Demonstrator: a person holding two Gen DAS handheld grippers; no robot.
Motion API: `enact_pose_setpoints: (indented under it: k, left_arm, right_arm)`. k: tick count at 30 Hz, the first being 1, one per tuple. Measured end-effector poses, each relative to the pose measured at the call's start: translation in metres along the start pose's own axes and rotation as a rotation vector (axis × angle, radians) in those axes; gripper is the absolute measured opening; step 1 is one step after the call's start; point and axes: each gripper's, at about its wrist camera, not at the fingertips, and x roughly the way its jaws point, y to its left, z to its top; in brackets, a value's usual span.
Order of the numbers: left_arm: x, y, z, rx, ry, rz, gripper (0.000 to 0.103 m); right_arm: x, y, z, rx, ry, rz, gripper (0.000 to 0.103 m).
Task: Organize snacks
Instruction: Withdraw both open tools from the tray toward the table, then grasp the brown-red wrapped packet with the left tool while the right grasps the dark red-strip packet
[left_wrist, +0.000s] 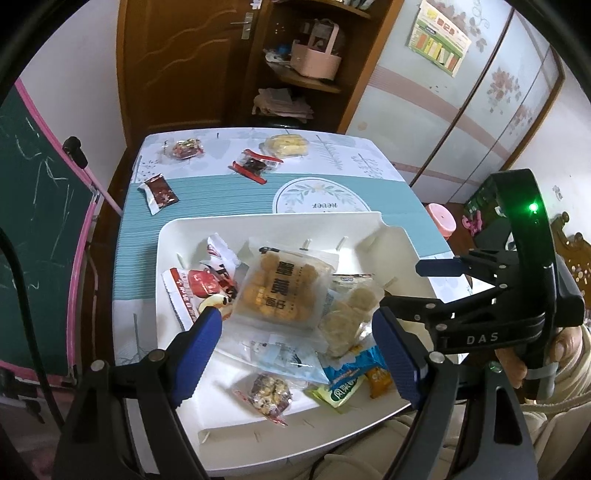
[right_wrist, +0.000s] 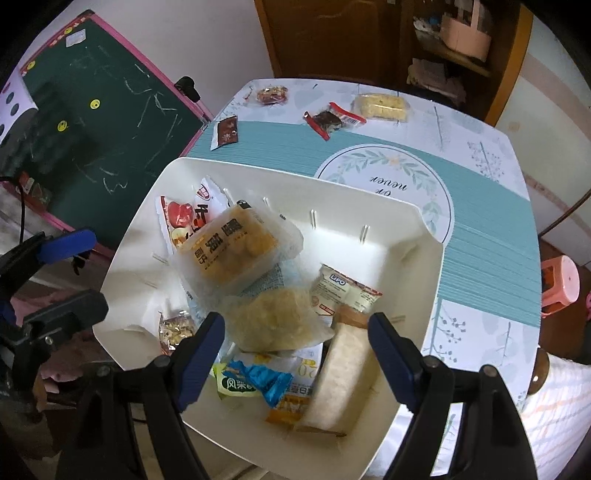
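A white bin (left_wrist: 258, 218) (right_wrist: 424, 236) sits on the near part of the table and holds several snack packets. On top lies a clear pack of golden pastries (left_wrist: 280, 288) (right_wrist: 232, 247), beside a pack of pale round cakes (left_wrist: 351, 317) (right_wrist: 273, 321) and a red-and-white packet (left_wrist: 192, 291). My left gripper (left_wrist: 299, 354) is open and empty above the bin. My right gripper (right_wrist: 295, 354) is open and empty above the bin's near side; it also shows in the left wrist view (left_wrist: 410, 288). Loose on the far table: a dark red packet (left_wrist: 159, 192), a nut bar (left_wrist: 184, 147), a red-ended bar (left_wrist: 255, 166), a yellow cake (left_wrist: 288, 146).
The table carries a teal and white cloth (left_wrist: 221, 206). A green chalkboard with a pink frame (left_wrist: 33, 221) stands left of it. A wooden door and shelf (left_wrist: 295, 74) are behind, a pink stool (left_wrist: 441, 219) at the right.
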Motion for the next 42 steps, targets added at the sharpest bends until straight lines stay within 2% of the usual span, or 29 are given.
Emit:
enact_pose_setpoints:
  k: [7,12,22,28,31,35,42]
  left_arm:
    - [-0.004,0.012,0.024,0.018,-0.032,0.021,0.083]
    - [-0.016,0.020,0.064,0.052,-0.083,0.077,0.083]
    - [-0.042,0.047,0.170,0.071,-0.203,0.207,0.083]
    - [-0.022,0.080,0.227,0.019,-0.200,0.292,0.083]
    - [0.006,0.103,0.246,-0.027,-0.163,0.325,0.083]
    - [0.059,0.142,0.257,-0.116,-0.081,0.353,0.083]
    - [0.139,0.193,0.239,-0.255,0.036,0.321,0.083]
  right_arm:
    - [-0.002,-0.002,0.019,0.025,0.009,0.029,0.080]
    - [-0.020,-0.005,0.053,0.004,-0.027,-0.036,0.080]
    - [-0.087,-0.015,0.162,-0.042,-0.210,-0.163,0.080]
    - [-0.096,-0.019,0.229,-0.052,-0.258,-0.208,0.080]
    - [-0.079,-0.021,0.257,-0.065,-0.255,-0.214,0.080]
    - [-0.032,-0.023,0.279,-0.083,-0.198,-0.214,0.080]
    - [0.076,-0.024,0.285,-0.116,-0.045,-0.170,0.080]
